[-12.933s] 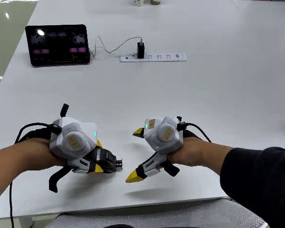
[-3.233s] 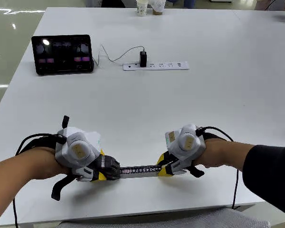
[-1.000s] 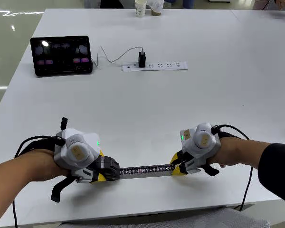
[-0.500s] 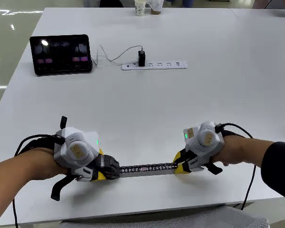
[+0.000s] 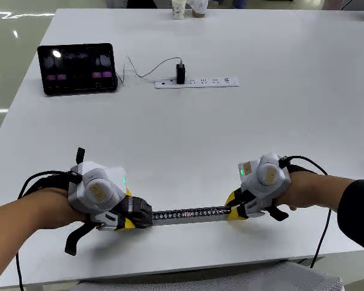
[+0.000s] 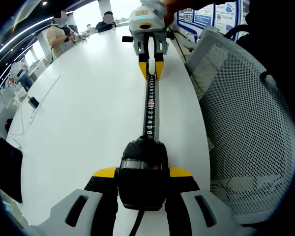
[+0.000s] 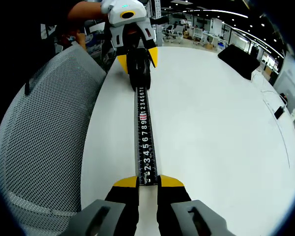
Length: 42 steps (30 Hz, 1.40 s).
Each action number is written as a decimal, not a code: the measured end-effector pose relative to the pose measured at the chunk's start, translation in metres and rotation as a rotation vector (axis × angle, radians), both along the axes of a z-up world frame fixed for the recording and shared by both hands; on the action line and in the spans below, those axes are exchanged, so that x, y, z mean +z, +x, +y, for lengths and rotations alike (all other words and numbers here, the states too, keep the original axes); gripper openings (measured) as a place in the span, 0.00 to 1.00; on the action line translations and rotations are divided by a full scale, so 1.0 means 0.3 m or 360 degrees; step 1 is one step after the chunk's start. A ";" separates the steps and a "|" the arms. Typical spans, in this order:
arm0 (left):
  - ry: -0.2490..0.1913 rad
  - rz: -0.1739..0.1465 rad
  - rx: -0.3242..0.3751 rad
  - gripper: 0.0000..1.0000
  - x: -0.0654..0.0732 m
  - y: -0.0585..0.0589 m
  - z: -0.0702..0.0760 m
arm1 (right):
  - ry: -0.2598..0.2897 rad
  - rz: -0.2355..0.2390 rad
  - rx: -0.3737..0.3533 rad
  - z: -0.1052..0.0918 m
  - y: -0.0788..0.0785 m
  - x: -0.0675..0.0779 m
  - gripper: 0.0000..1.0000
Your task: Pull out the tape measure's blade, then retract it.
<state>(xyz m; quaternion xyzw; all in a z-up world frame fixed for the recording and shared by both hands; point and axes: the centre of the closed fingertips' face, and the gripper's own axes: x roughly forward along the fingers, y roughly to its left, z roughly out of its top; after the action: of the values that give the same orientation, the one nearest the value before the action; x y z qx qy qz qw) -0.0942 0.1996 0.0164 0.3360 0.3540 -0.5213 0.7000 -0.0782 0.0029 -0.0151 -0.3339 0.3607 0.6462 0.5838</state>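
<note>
Head view: one tape measure [image 5: 142,213] lies near the table's [image 5: 230,133] front edge, its single blade [image 5: 191,213] stretched flat between two grippers. Left gripper view: the left gripper [image 6: 142,173] clamps the tape measure's black body. Right gripper view: the right gripper [image 7: 147,181] pinches the blade's end.

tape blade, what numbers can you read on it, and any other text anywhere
"2 3 4 5 6 7 8 9", a red mark, then "1 2 3 4 5 6 7": tape blade, right gripper view.
"3 4 5 6": same blade beside the tape measure case, left gripper view.
Tablet screen: too small to read.
Wall posters: blurred, unreadable.
</note>
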 end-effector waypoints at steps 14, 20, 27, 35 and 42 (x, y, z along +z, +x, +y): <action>-0.0002 -0.0001 0.0002 0.31 0.004 -0.001 -0.004 | -0.0013 -0.0007 -0.0010 -0.038 0.003 -0.001 0.10; -0.0002 -0.0002 0.0002 0.31 0.004 0.000 -0.004 | -0.0010 -0.0007 -0.0024 -0.051 0.005 0.003 0.10; 0.0000 -0.0003 0.0002 0.31 0.003 0.000 -0.003 | -0.0012 -0.0005 -0.0022 -0.061 0.007 0.004 0.09; 0.0000 -0.0004 0.0005 0.31 0.003 0.000 -0.002 | -0.0020 -0.0003 -0.0024 -0.078 0.011 0.007 0.09; 0.0002 -0.0002 0.0006 0.31 0.004 -0.001 -0.002 | -0.0016 -0.0002 -0.0033 -0.088 0.014 0.004 0.10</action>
<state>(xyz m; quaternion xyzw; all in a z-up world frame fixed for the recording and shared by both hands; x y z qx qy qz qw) -0.0946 0.1992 0.0175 0.3360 0.3545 -0.5195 0.7011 -0.0740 -0.0236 -0.0139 -0.3335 0.3669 0.6380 0.5891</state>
